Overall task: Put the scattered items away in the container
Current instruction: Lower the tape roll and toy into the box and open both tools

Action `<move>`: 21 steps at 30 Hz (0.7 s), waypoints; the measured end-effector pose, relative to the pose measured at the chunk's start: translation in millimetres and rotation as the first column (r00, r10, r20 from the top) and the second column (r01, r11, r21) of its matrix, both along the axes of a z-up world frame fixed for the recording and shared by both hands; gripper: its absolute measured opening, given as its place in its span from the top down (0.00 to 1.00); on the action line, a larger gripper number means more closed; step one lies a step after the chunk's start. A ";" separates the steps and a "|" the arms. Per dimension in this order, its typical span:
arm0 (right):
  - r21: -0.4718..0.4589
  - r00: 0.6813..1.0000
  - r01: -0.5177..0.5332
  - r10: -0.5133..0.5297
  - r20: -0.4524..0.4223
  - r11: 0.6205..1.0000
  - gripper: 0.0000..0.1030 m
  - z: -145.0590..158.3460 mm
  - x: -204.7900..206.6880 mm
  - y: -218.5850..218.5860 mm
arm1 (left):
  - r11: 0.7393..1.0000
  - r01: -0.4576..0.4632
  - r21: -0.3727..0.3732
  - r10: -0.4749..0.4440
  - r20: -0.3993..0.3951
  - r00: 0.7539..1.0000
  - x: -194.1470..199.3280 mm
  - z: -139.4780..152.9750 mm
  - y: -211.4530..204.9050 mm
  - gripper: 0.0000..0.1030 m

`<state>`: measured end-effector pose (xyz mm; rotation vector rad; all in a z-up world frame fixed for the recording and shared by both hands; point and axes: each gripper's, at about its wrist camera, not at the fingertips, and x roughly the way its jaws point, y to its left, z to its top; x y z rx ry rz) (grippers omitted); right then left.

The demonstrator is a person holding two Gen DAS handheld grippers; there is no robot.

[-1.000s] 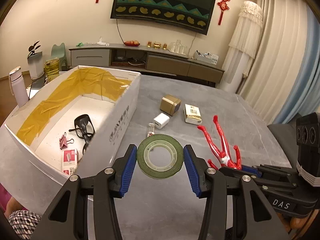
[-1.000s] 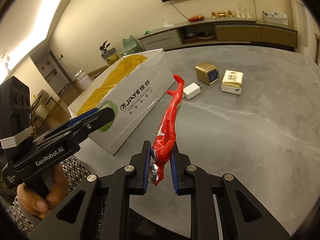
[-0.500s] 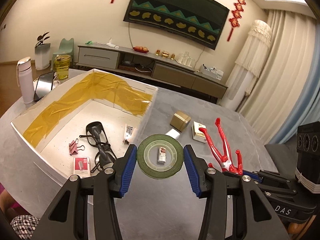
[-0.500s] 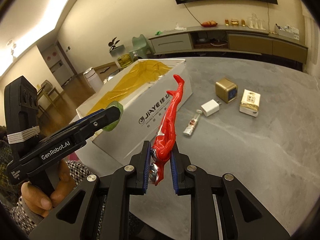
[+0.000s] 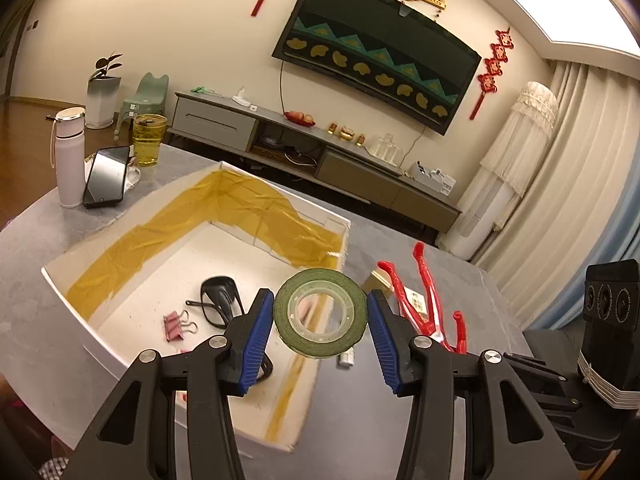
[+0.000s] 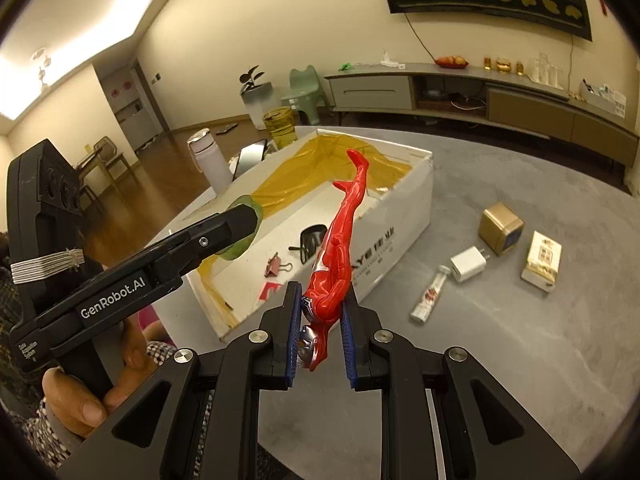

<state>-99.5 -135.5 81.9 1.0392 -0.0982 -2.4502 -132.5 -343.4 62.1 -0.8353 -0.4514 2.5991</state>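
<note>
Above the box's (image 5: 192,264) right edge, at the centre of the left wrist view, the left gripper (image 5: 320,320) is held level with its blue pads clamped on a green tape roll (image 5: 320,312), the roll's open face turned to the camera. At 4 o'clock from it the right gripper (image 6: 320,332) is seen, shut on a red figure (image 6: 340,240) gripped near the head, its legs pointing up and away toward 12 o'clock over the box. In the right wrist view the left gripper's black body is crossed from 8 o'clock toward the centre, and a hand (image 6: 80,392) is wrapped round its handle at 8 o'clock, with a patterned sleeve below it.

The box is white, lined with yellow tape along its inner walls, and is set on a grey tabletop (image 6: 520,360). Inside it black glasses (image 5: 220,304) and a pink clip (image 5: 178,322) are lying near each other. On the tabletop at 3 o'clock of the box, a small tube (image 6: 428,300), a white charger (image 6: 466,264), a gold cube (image 6: 500,232) and a cream packet (image 6: 542,260) are scattered near one another. Beyond the box, at 10 o'clock, a white flask (image 5: 68,156), a phone (image 5: 106,176) leaning beside it and a yellow cup (image 5: 149,140) are standing. Behind, a low cabinet (image 5: 312,160) is set under a dark wall hanging, with pale curtains at 3 o'clock.
</note>
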 end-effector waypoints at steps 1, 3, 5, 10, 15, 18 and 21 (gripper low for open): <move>0.003 1.000 -0.003 0.003 0.002 1.000 0.81 0.5 -3.9 -3.2 | 1.000 -0.005 0.004 0.005 -0.003 1.000 -1.3 0.6 -2.9 0.52; 0.010 1.000 -0.010 0.010 0.004 1.000 0.81 1.5 -11.3 -10.3 | 1.000 -0.016 0.016 0.016 -0.011 1.000 -4.7 2.9 -9.7 0.52; 0.019 1.000 -0.018 0.018 0.000 1.000 0.81 3.6 -18.1 -18.2 | 0.999 -0.027 0.027 0.028 -0.017 0.999 -8.9 5.0 -16.7 0.52; 0.035 0.999 -0.038 0.039 -0.009 0.999 0.81 8.9 -33.8 -38.2 | 0.997 -0.057 0.046 0.057 -0.018 0.998 -20.4 6.2 -33.3 0.52; 0.052 0.998 -0.061 0.062 -0.016 0.997 0.81 11.8 -48.4 -59.1 | 0.995 -0.085 0.055 0.085 0.005 0.996 -34.1 1.8 -50.0 0.52; 0.062 0.997 -0.070 0.072 -0.017 0.996 0.81 11.4 -57.7 -69.1 | 0.993 -0.099 0.059 0.097 0.021 0.995 -41.2 -2.9 -58.4 0.52; 0.071 0.997 -0.076 0.077 -0.011 0.995 0.81 8.6 -69.4 -75.4 | 0.993 -0.108 0.054 0.105 0.043 0.994 -48.9 -8.6 -63.5 0.52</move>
